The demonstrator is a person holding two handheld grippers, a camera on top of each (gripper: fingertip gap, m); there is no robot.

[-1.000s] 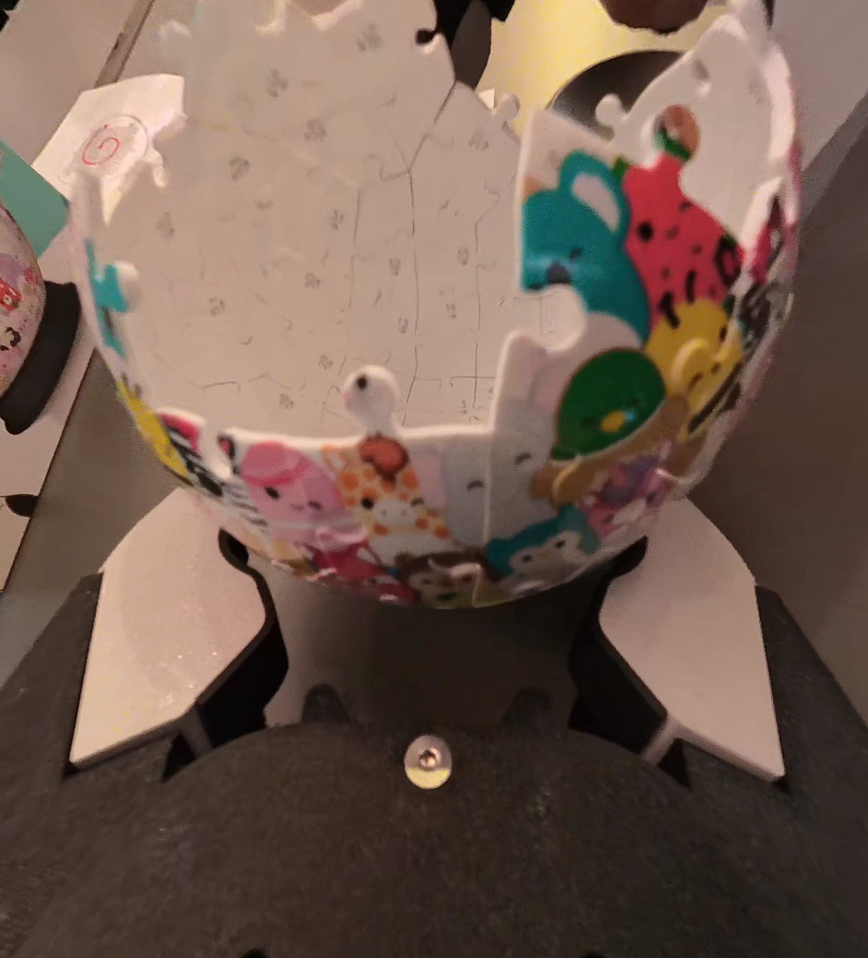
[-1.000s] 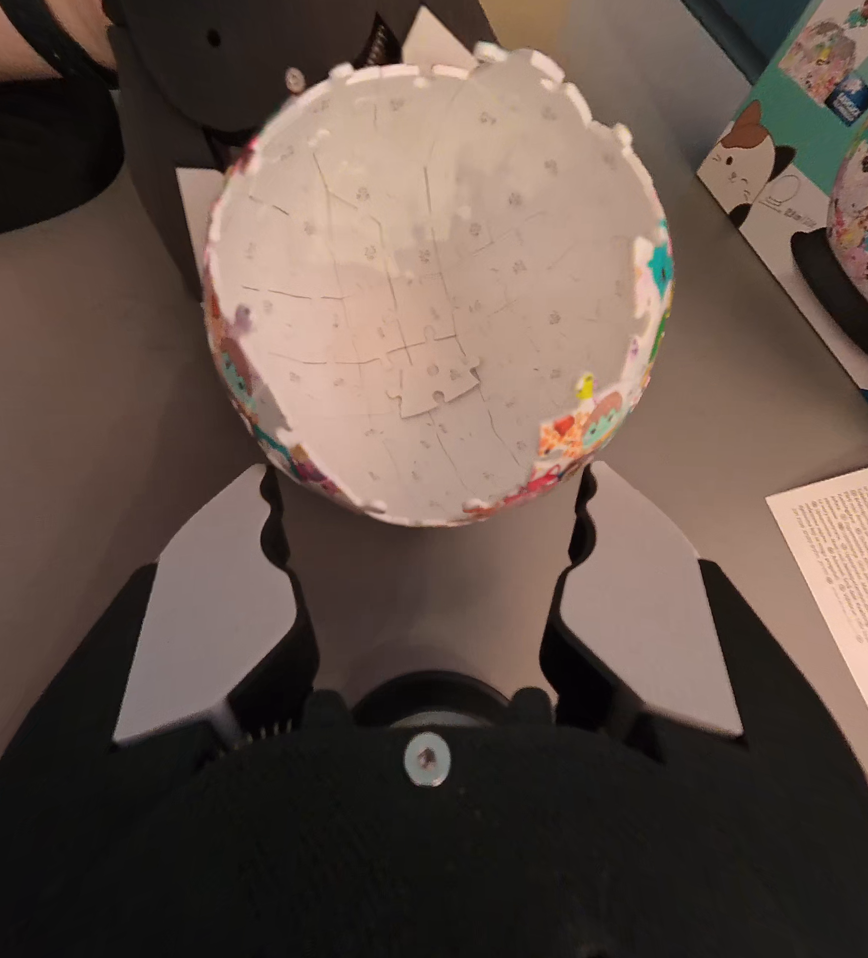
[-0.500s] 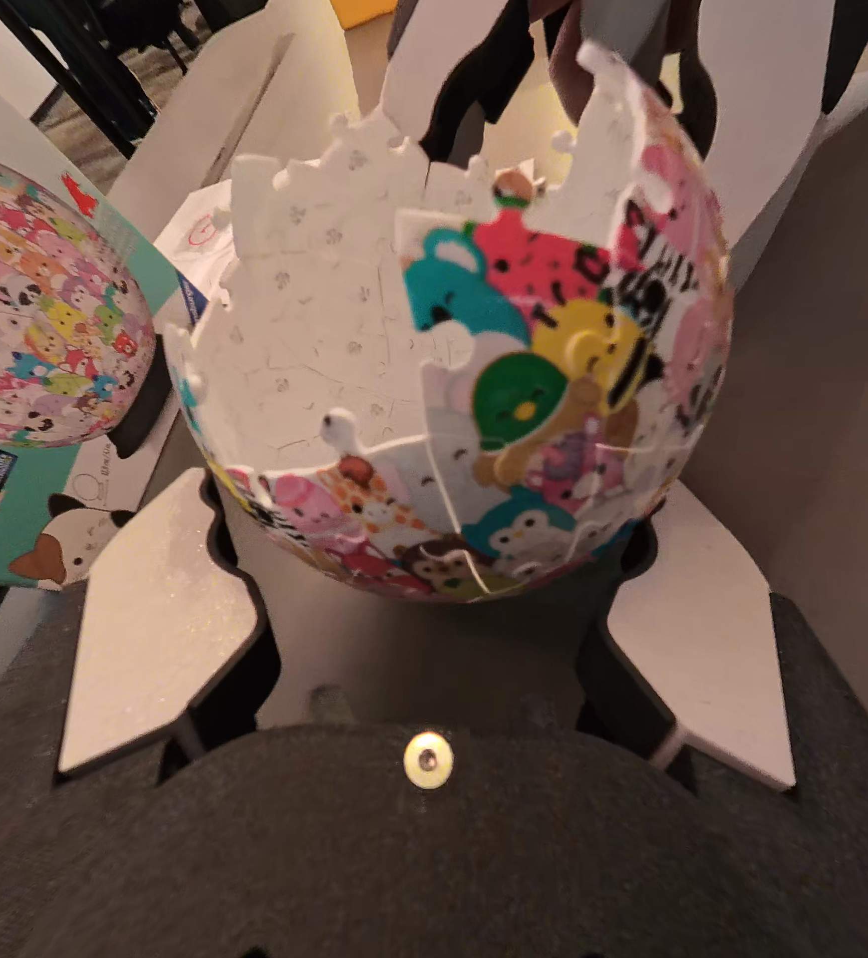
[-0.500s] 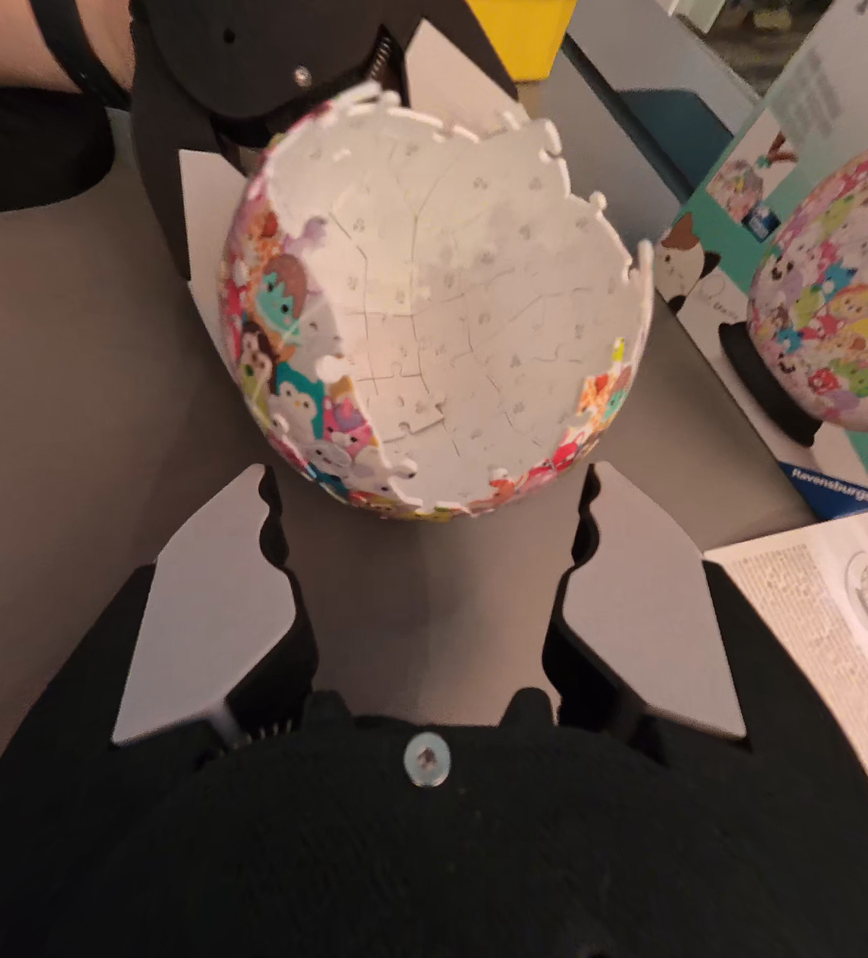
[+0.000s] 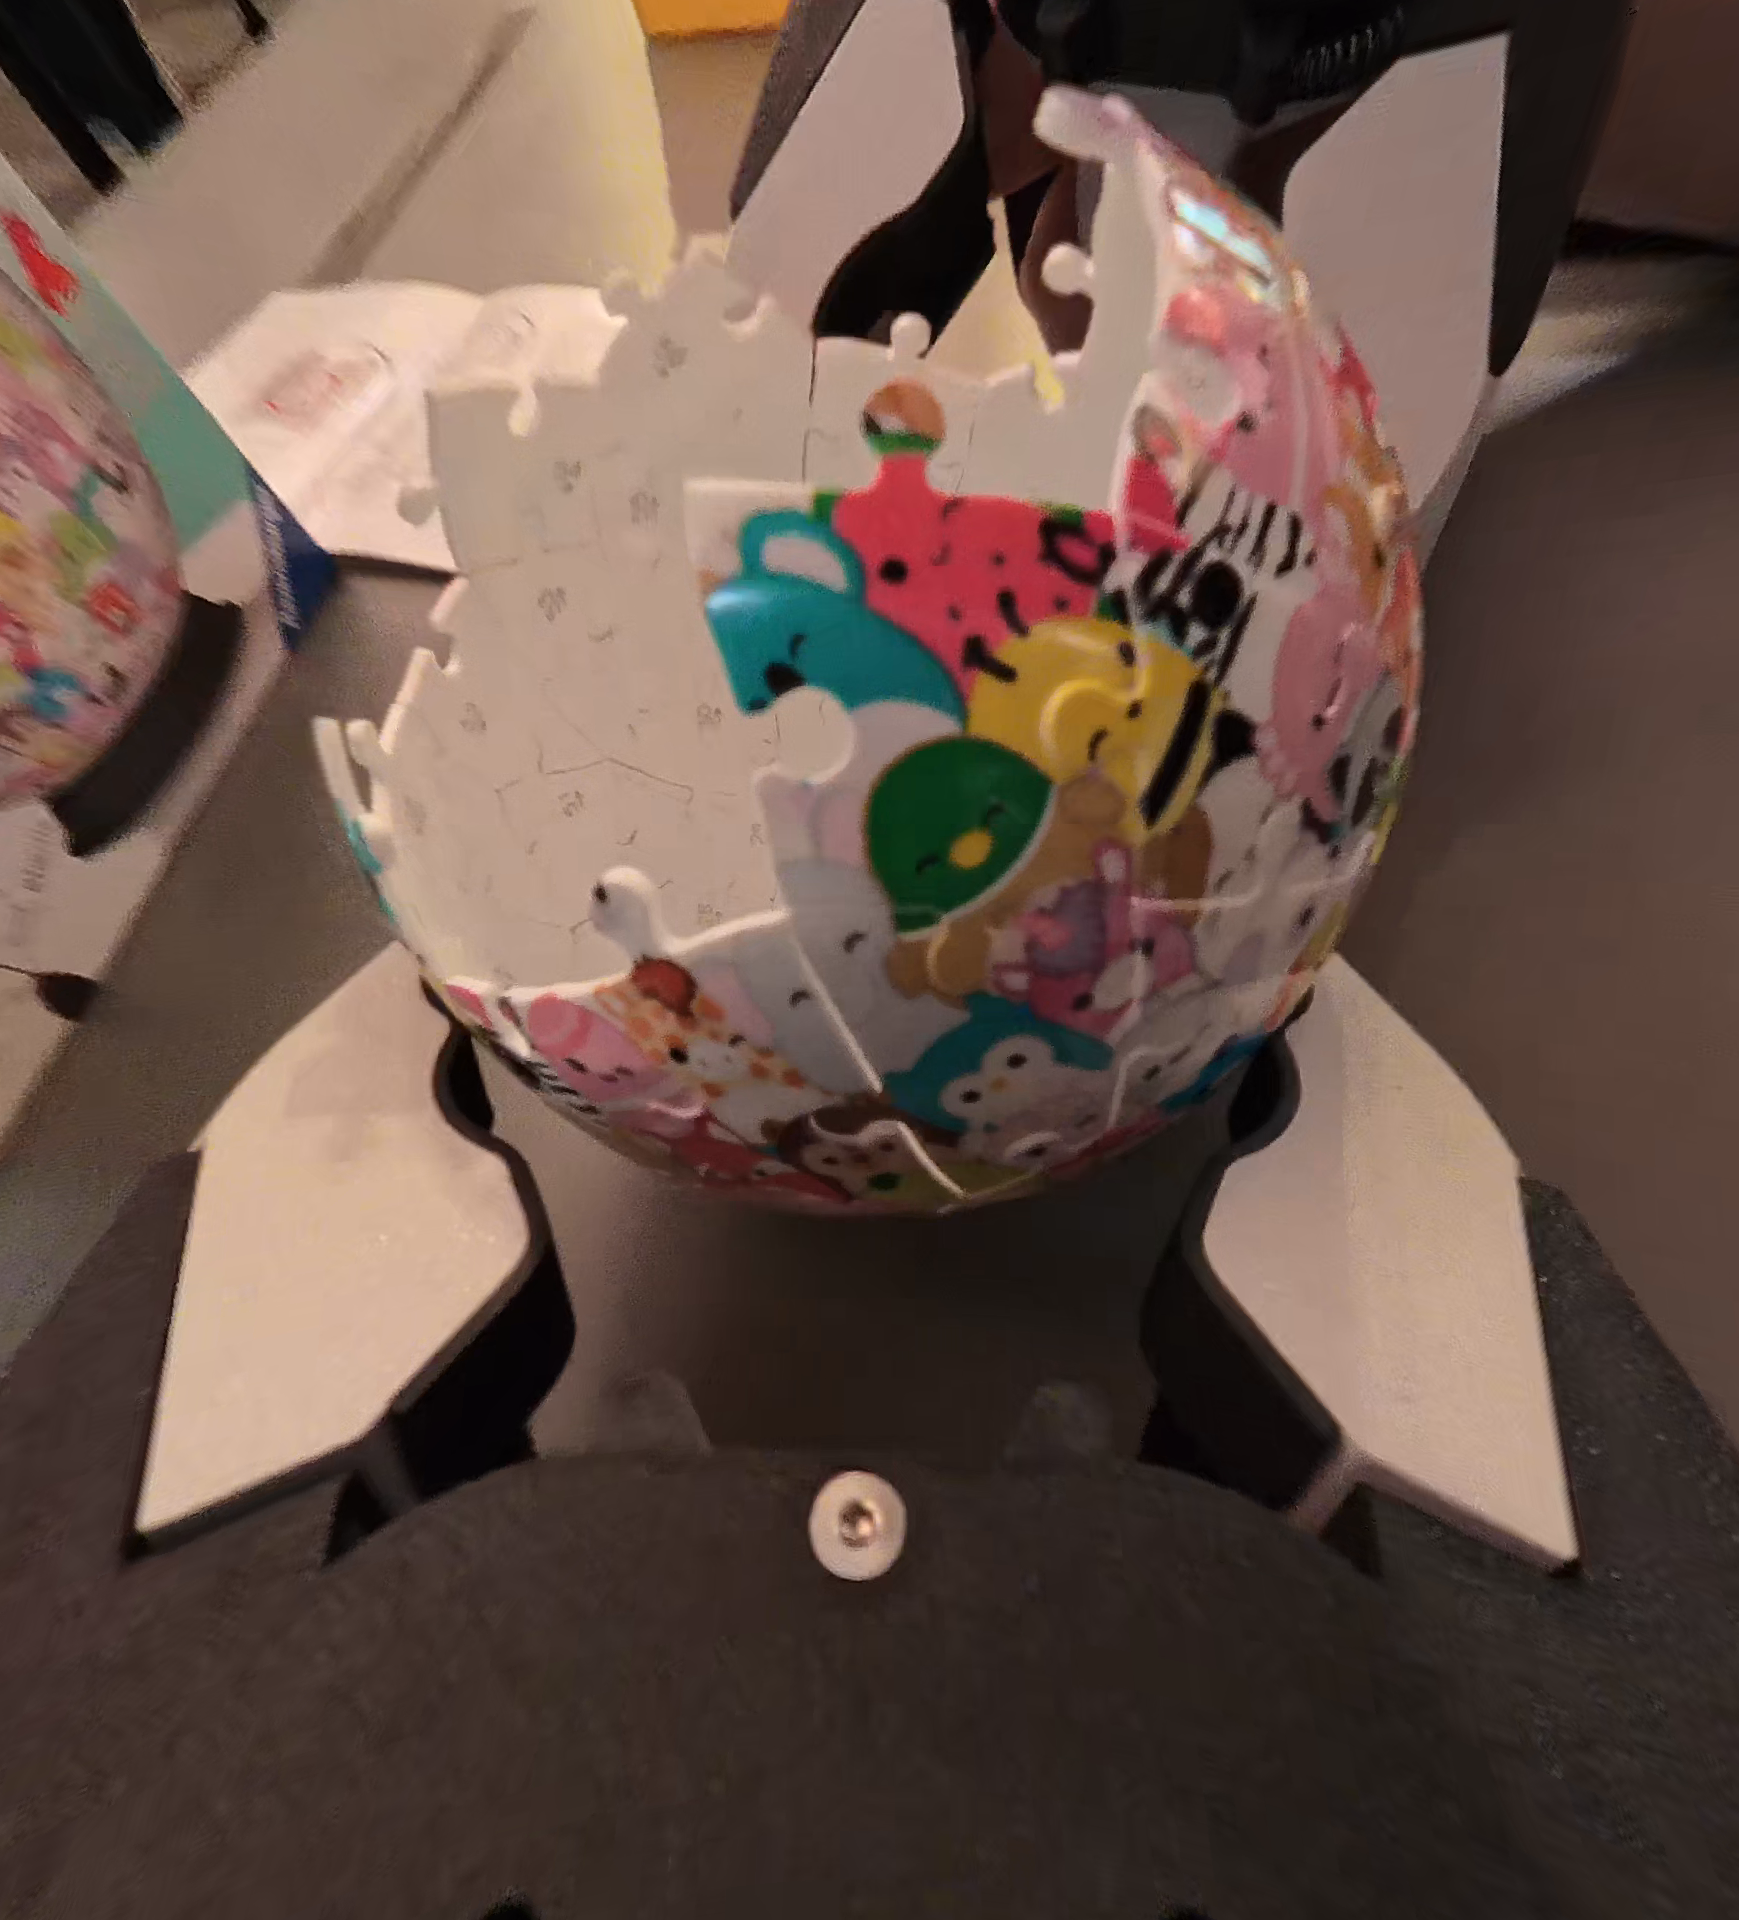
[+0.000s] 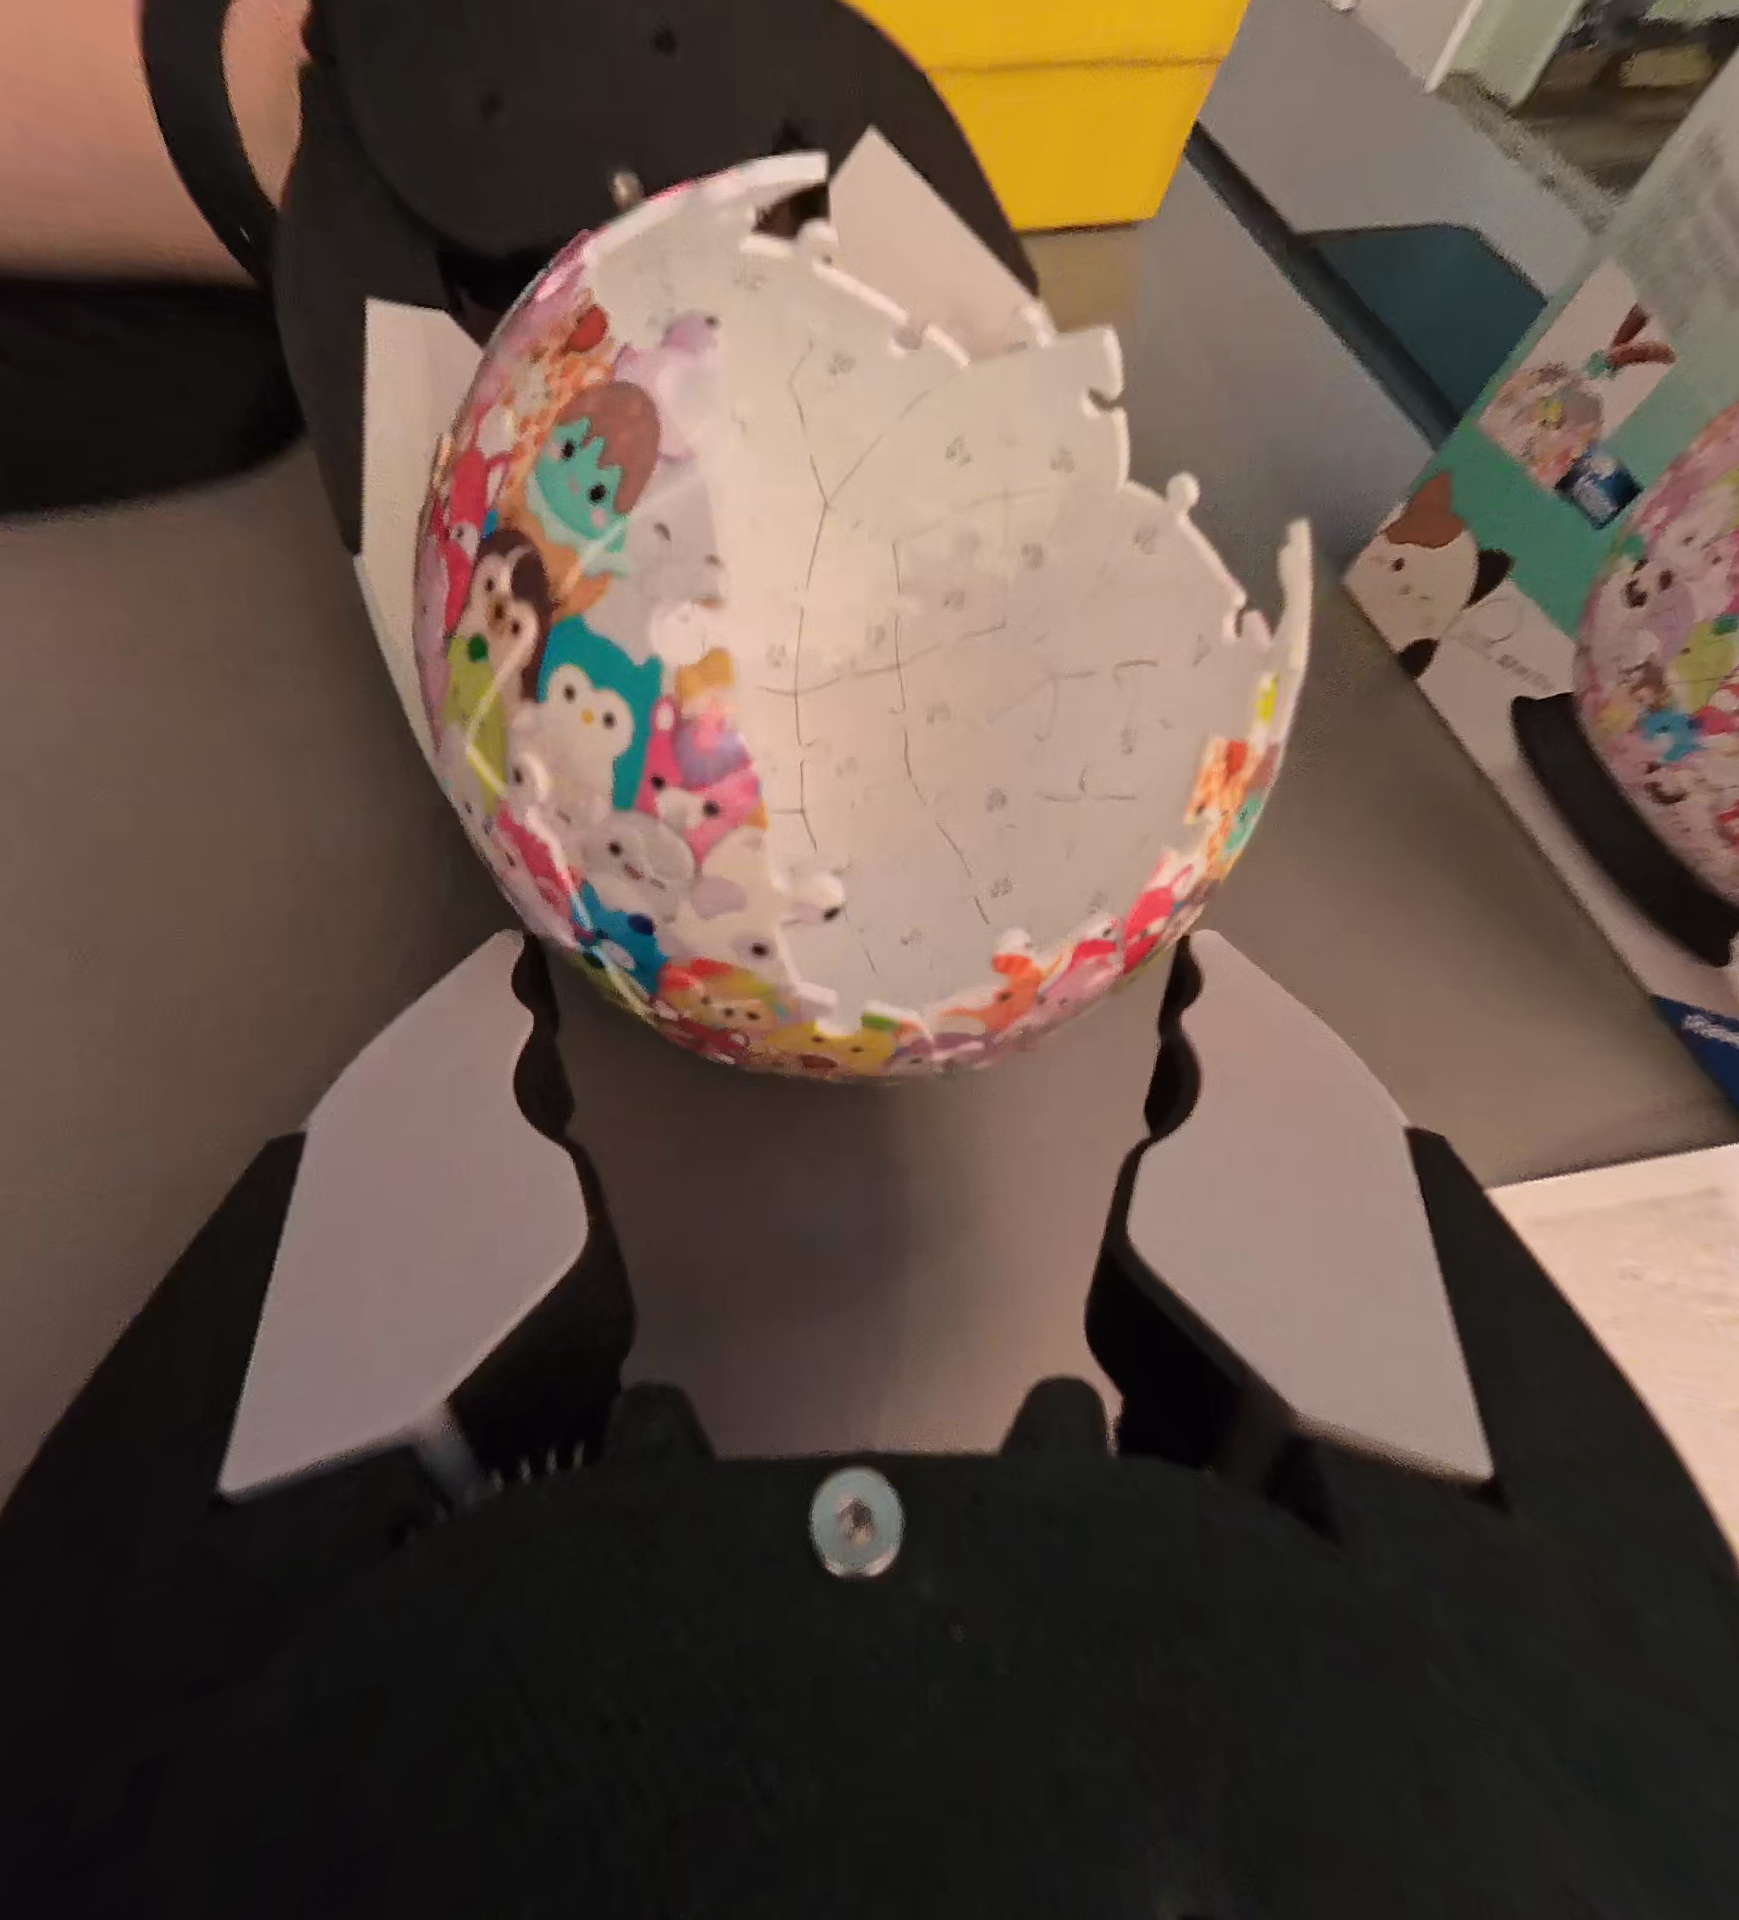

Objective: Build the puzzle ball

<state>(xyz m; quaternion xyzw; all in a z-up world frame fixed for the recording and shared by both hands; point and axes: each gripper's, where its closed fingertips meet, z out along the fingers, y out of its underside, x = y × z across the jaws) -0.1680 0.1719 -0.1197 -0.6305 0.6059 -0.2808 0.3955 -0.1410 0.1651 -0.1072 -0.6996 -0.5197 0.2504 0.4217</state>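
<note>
The half-built puzzle ball (image 5: 1000, 790) is an open shell, cartoon animals outside and white inside, with a jagged rim of knobs. It stands between my two grippers, which face each other. My left gripper (image 5: 865, 1008) is wide open, its fingertips (image 5: 397, 1029) against the ball's lower sides. My right gripper (image 6: 854, 966) is also wide open, fingertips (image 6: 501, 977) at the ball's (image 6: 948, 675) lower edge. The shell's opening faces up and toward the right wrist view. The right gripper's white fingers (image 5: 844, 177) show behind the ball, and the left gripper's fingers (image 6: 392, 416) show behind it too.
The puzzle box (image 5: 34, 644) with a picture of a finished ball lies on the grey table; it also shows in the right wrist view (image 6: 1623, 675). A printed sheet (image 6: 1675, 1351) lies near my right gripper. A yellow bin (image 6: 1052, 104) and a person's arm (image 6: 65, 156) are behind.
The ball has tilted: its opening faced the right camera before, and now more coloured outside shows. Both views now look from lower. The finger gaps have not changed.
</note>
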